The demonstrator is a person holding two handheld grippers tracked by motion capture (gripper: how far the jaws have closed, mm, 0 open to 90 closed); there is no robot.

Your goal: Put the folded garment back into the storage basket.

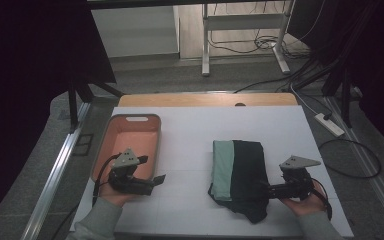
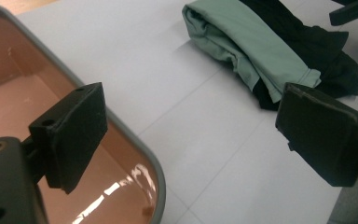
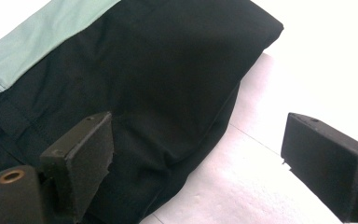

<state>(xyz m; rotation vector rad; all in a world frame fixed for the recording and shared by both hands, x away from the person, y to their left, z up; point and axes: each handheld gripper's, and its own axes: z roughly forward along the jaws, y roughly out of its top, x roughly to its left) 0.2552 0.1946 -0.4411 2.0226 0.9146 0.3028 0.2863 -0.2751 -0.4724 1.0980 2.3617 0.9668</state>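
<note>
The folded garment (image 1: 239, 172), black with a pale green panel, lies on the white worktop (image 1: 190, 135), its near edge rumpled. The folding looks largely done, while stowing is left: the pink tray (image 1: 130, 131) well to its left holds nothing. The right claw (image 1: 271, 190) is spread at the cloth's near right edge, gripping nothing. The left claw (image 1: 156, 181), also spread, hovers by the tray's near corner.

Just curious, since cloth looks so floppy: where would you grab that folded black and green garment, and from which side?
Probably the thick black edge of the folded garment nearest the right tool, coming in low from the right. The layers stack there into a firm bundle, and that tool's jaws already stand open beside it. The left tool, also open, sits farther off by the pink tray.
</note>
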